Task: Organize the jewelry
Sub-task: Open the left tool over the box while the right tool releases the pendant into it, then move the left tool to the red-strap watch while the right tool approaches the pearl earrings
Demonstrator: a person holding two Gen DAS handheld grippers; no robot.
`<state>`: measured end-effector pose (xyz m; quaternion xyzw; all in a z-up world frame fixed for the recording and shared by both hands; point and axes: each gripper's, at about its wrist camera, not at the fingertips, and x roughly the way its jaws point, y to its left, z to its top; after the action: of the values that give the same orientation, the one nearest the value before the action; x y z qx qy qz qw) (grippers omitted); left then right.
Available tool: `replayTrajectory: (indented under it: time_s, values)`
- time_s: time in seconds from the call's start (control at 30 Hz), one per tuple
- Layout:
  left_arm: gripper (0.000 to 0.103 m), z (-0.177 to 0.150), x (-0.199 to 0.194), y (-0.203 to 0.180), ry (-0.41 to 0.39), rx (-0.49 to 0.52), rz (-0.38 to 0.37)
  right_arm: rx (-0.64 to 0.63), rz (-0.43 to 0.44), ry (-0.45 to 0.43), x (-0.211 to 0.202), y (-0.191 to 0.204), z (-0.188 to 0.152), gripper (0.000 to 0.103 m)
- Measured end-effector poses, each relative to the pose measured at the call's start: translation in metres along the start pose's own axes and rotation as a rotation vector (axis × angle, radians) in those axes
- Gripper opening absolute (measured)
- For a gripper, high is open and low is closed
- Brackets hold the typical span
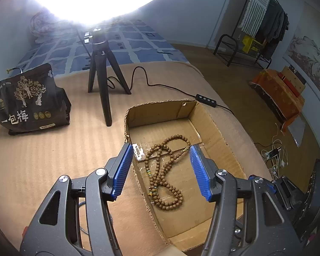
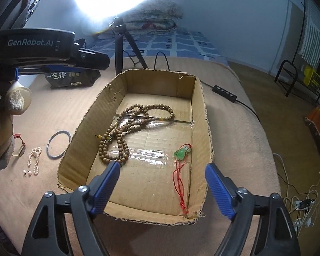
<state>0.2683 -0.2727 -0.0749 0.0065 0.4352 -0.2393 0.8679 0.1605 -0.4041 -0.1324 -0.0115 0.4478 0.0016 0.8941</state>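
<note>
Left hand-held gripper [image 1: 160, 170]: jaws standing apart, nothing pinched, poised over the near-left part of the cardboard box [image 1: 221, 132].
Right hand-held gripper [image 2: 162, 183]: jaws spread wide and empty, hovering at the box's near edge.
Wooden bead necklace [image 1: 166, 170]: loose coils on the box floor, directly below and between the left hand-held gripper's fingers.
Green pendant [image 2: 182, 152]: in the box ahead of the right hand-held gripper, toward its right finger, red cord [image 2: 180, 183] trailing back to the near wall.
Outside the box: a dark bangle [image 2: 58, 145], a pearl string [image 2: 34, 159] and two loose pearls [image 2: 26, 172], left of the right hand-held gripper on the tan blanket [image 2: 42, 115].
Beyond: a tripod [image 1: 102, 81] and a dark snack bag [image 1: 29, 100].
</note>
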Motion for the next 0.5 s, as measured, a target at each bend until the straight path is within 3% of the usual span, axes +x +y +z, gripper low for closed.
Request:
replayTrajectory:
  time_s: [0.5]
  values:
    - [0.057, -0.012, -0.061, 0.026, -0.053, -0.01, 0.052, -0.012, -0.005, -0.049, -0.038, 0.019, 0.004, 0.088]
